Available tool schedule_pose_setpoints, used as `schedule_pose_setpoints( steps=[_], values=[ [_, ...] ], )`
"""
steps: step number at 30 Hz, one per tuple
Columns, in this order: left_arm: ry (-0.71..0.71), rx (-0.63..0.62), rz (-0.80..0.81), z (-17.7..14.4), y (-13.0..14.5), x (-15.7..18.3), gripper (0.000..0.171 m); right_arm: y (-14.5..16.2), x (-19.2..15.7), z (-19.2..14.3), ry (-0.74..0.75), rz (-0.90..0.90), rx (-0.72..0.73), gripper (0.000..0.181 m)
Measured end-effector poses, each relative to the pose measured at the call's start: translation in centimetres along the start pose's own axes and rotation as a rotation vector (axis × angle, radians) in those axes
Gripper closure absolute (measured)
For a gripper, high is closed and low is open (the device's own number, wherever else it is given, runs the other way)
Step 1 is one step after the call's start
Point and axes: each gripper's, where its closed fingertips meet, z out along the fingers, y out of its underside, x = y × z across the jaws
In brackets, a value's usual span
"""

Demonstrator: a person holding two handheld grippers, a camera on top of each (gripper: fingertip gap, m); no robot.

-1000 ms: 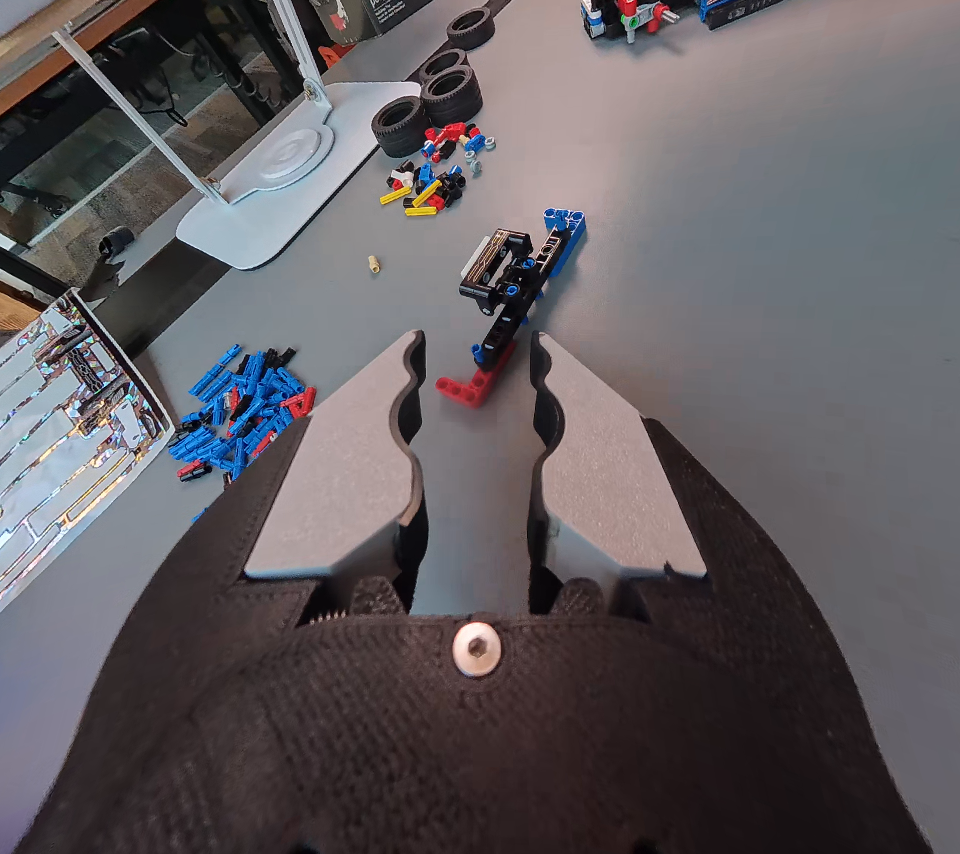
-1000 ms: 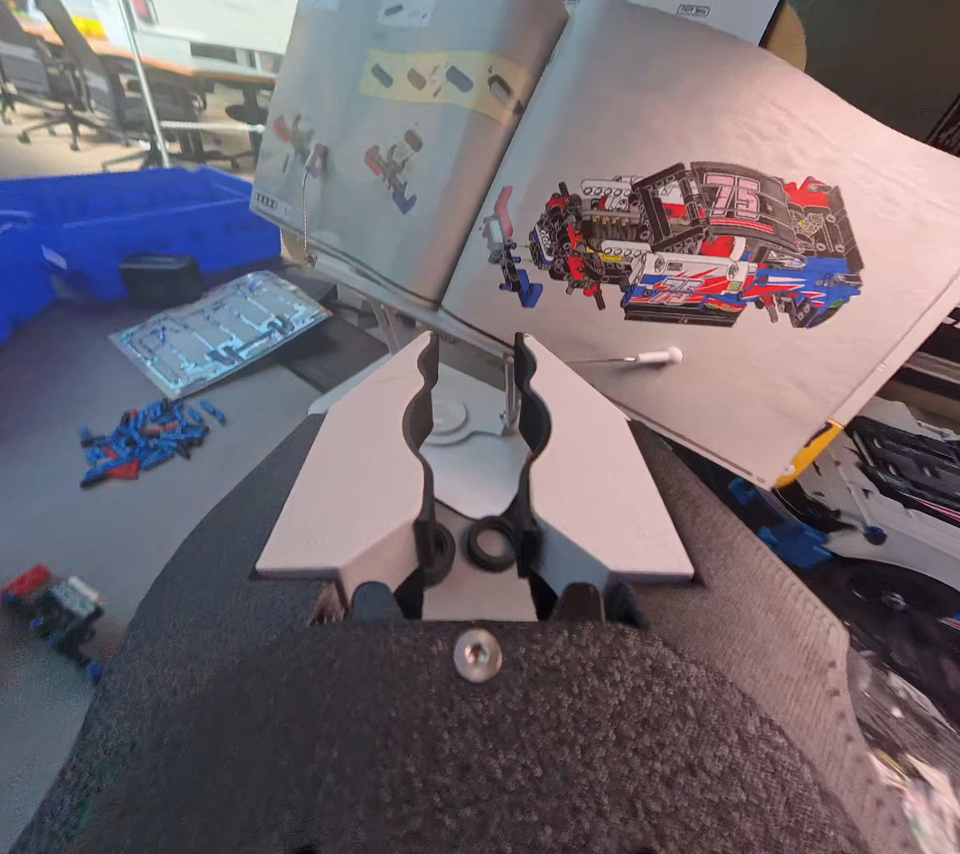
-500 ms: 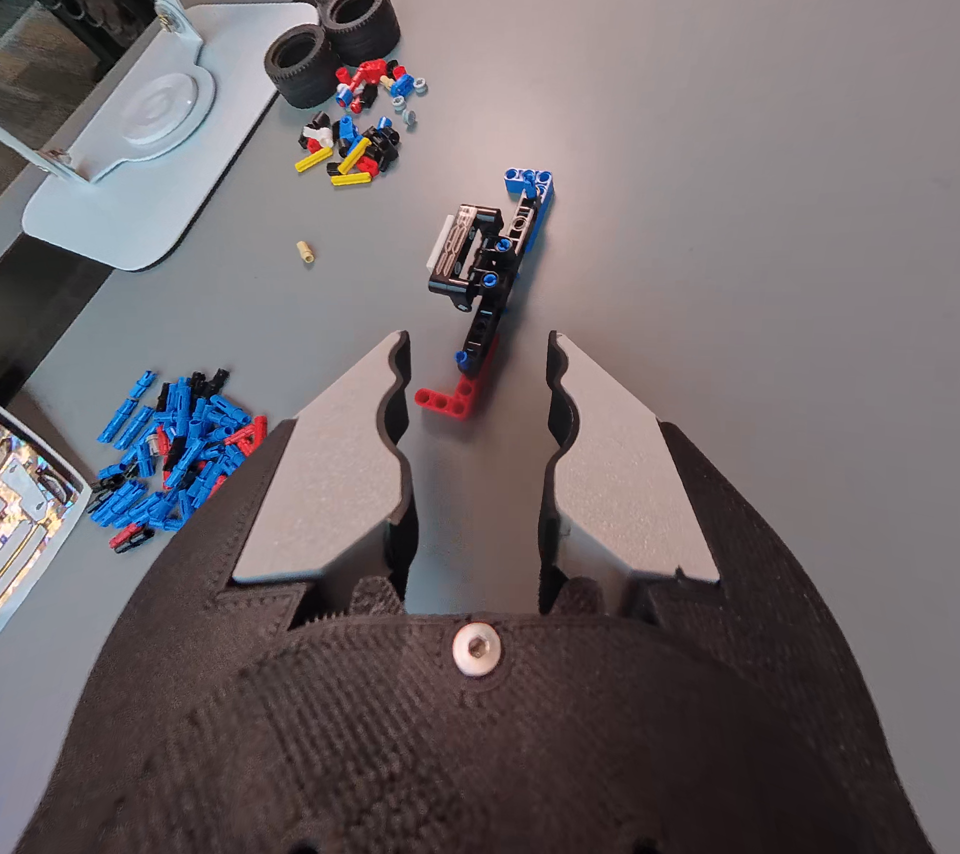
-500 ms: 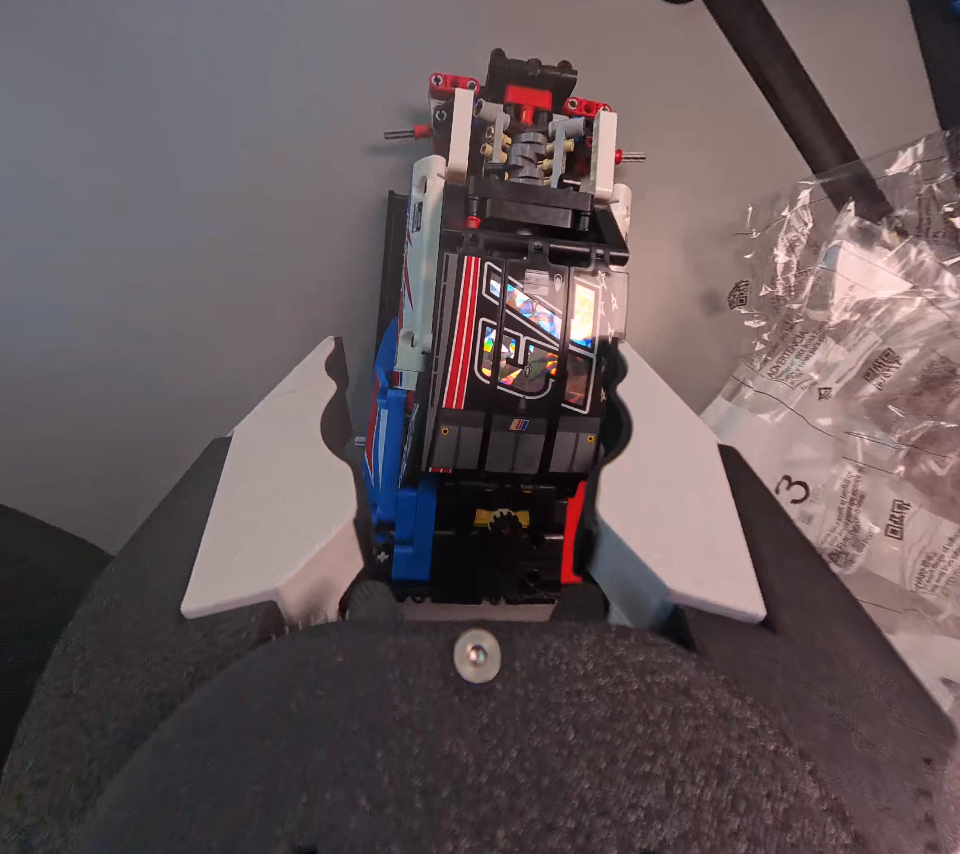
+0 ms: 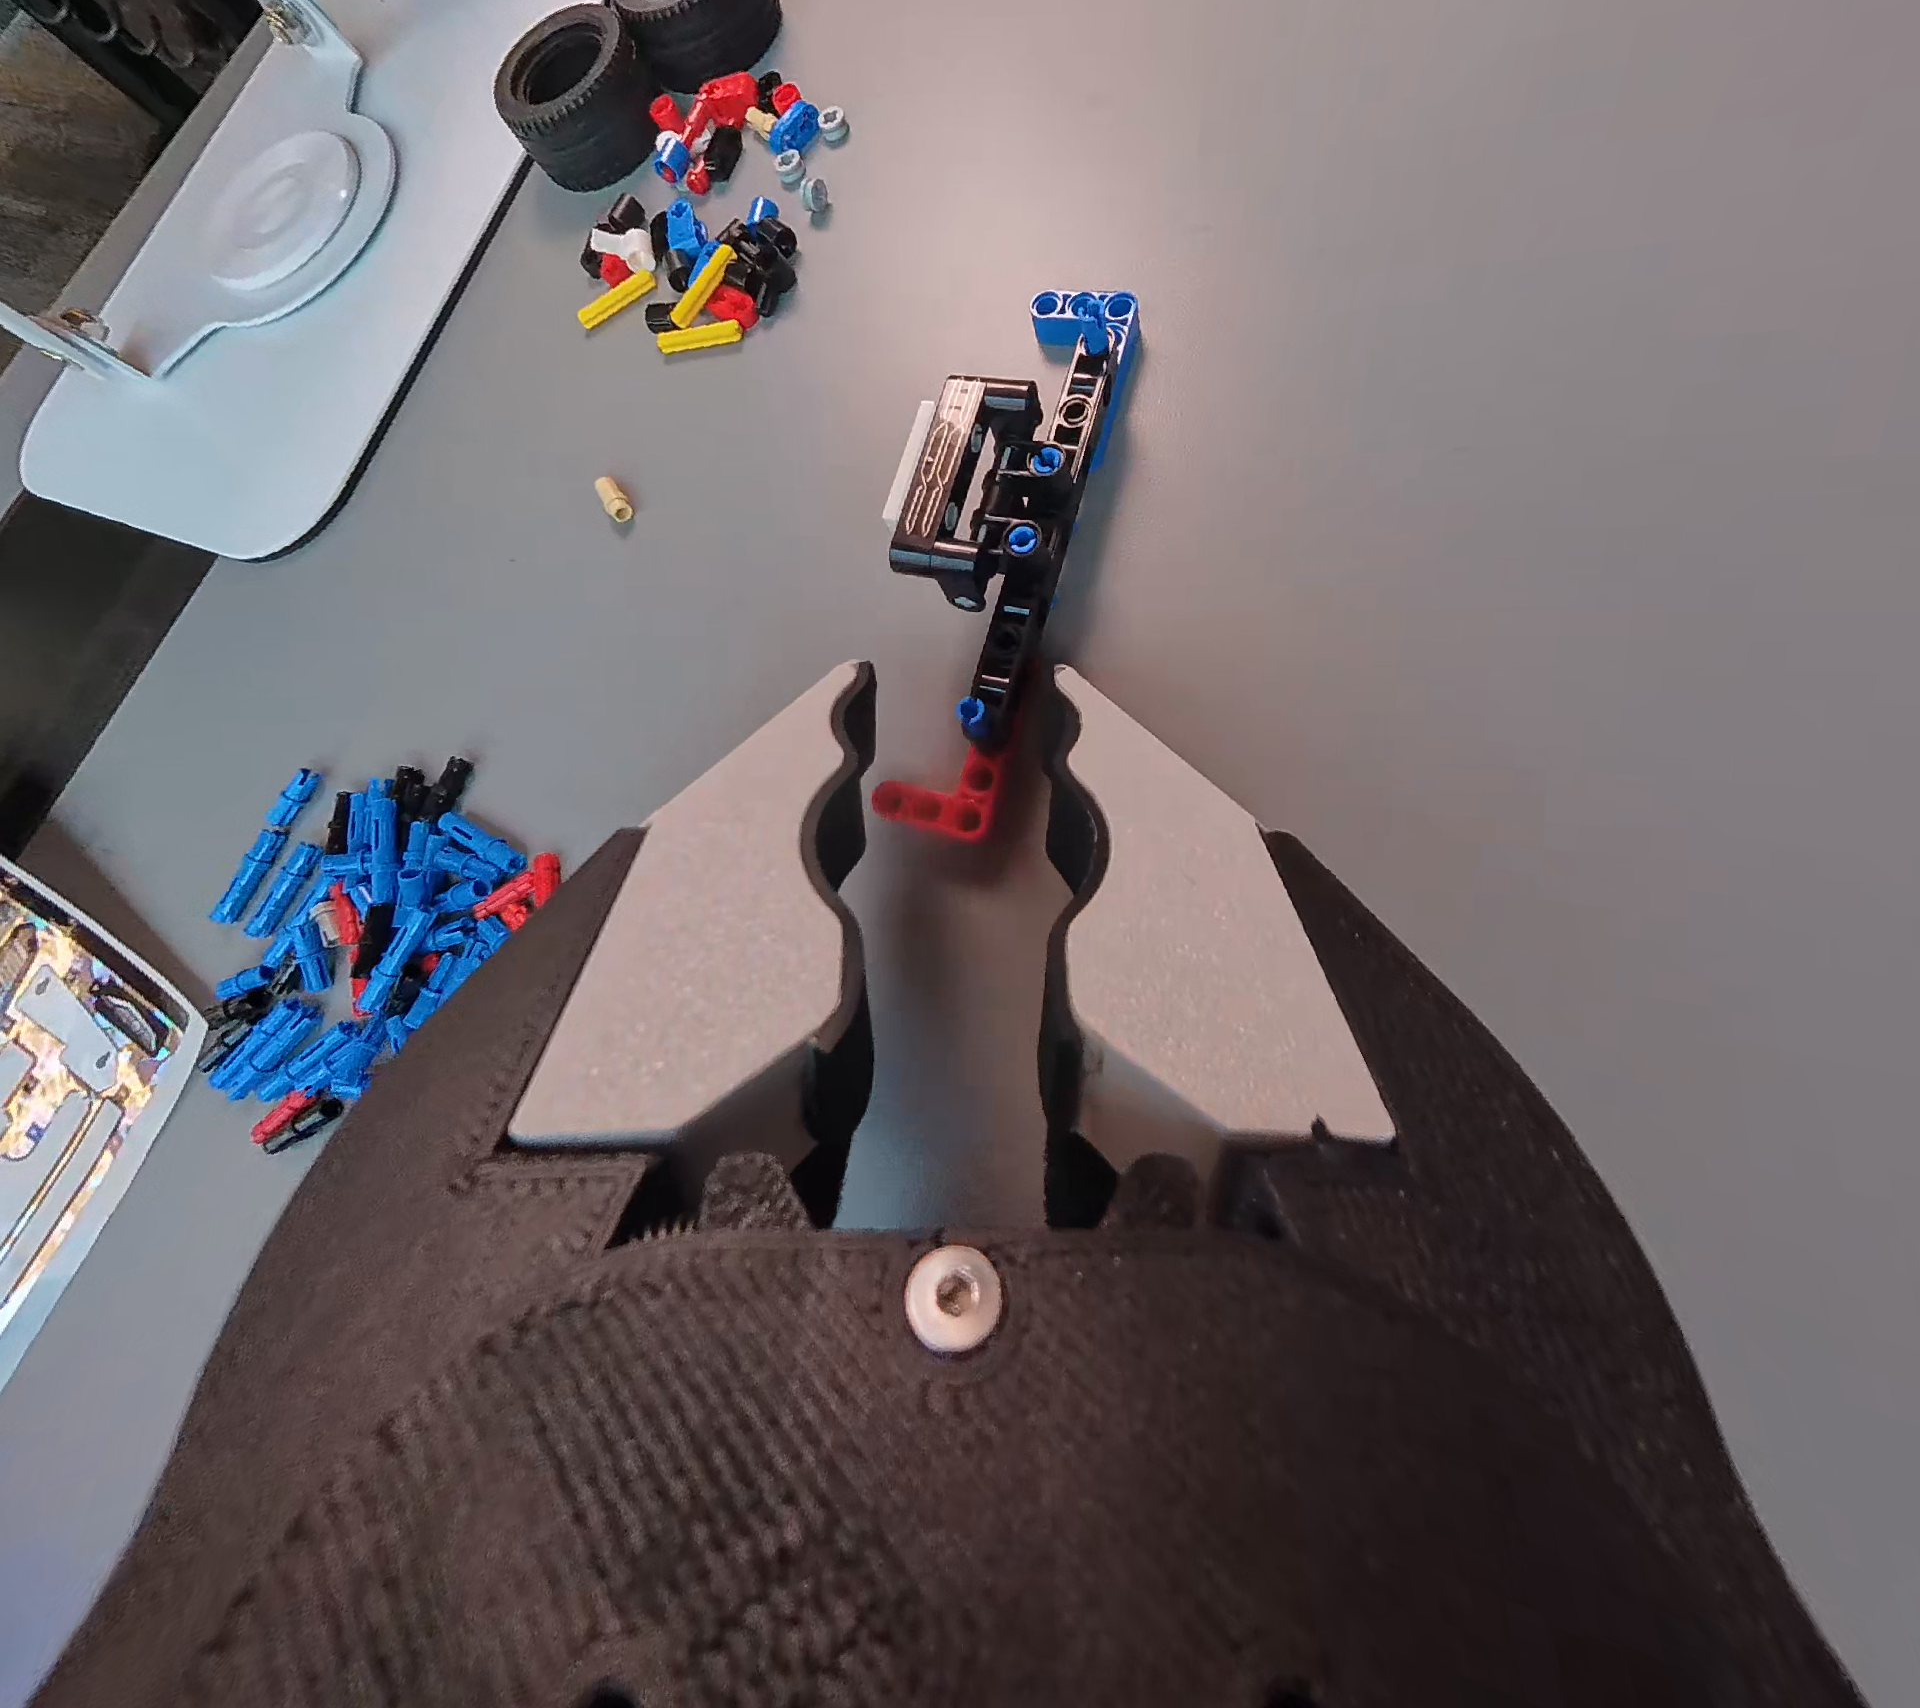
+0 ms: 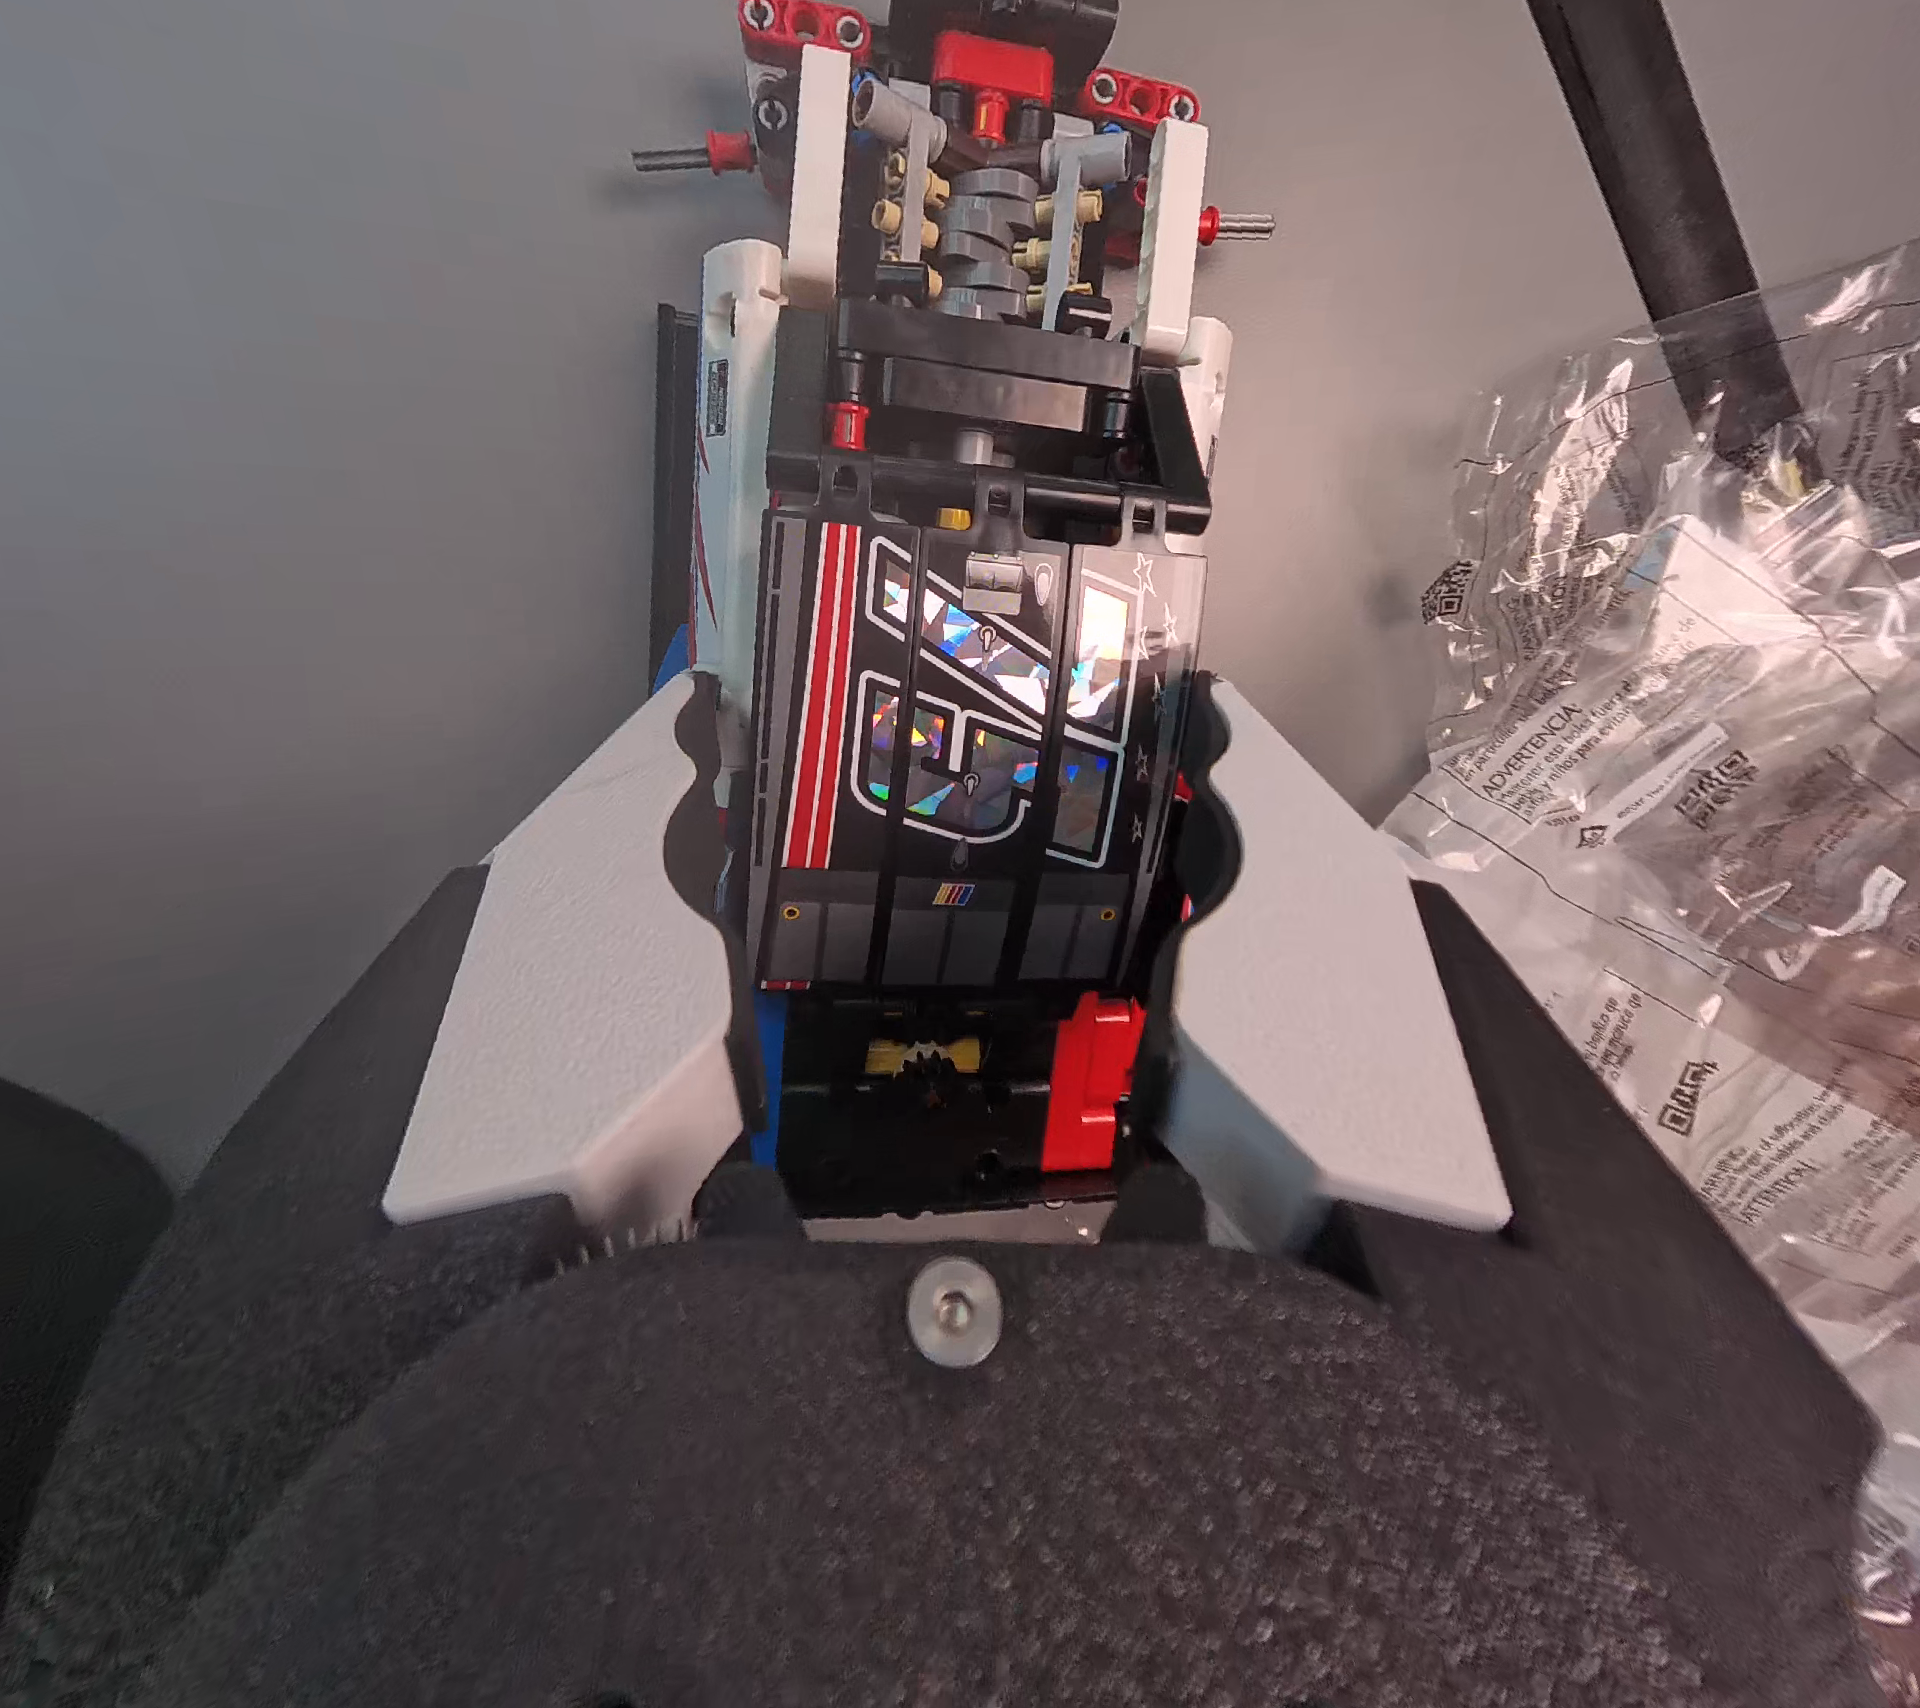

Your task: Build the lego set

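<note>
In the left wrist view a small sub-assembly (image 5: pixel 1023 505), a black beam with a blue L-piece at the far end and a red L-piece at the near end, lies flat on the grey table (image 5: pixel 1455 411). My left gripper (image 5: pixel 961 692) is open, with the red end between its fingers and not touching them. In the right wrist view the partly built lego car (image 6: pixel 966 723), with a black roof, red stripes and shiny stickers, stands on the table. My right gripper (image 6: pixel 951 692) straddles its rear half, with both fingers pressed against its sides.
Black tyres (image 5: pixel 644 37), a pile of mixed small parts (image 5: pixel 707 245) and a pile of blue pins (image 5: pixel 364 920) lie to the left. A white stand base (image 5: pixel 260 224) and a sticker sheet (image 5: pixel 62 1066) sit at the left edge. Clear plastic bags (image 6: pixel 1683 775) lie right of the car. The tips of one gripper are about 35 cm away from the tips of the other.
My left gripper moved forward and narrowed, so the red end now lies between its fingers. My right gripper swung from the instruction booklet down over the car and closed onto its sides.
</note>
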Motion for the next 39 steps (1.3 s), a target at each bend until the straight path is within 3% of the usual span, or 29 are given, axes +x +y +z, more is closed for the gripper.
schedule_pose_setpoints(
  steps=[9, 39],
  values=[
    [0.012, -0.008, 0.045, 0.1, 0.0, 0.9, 0.162, -0.3, -0.3, 0.0, -0.025, -0.031, 0.02, 0.095],
    [0.08, 0.034, 0.1, -0.2, -1.0, 3.1, 0.165, -1.3, -1.8, 0.1, -0.056, -0.094, 0.044, 0.095]
  ],
)
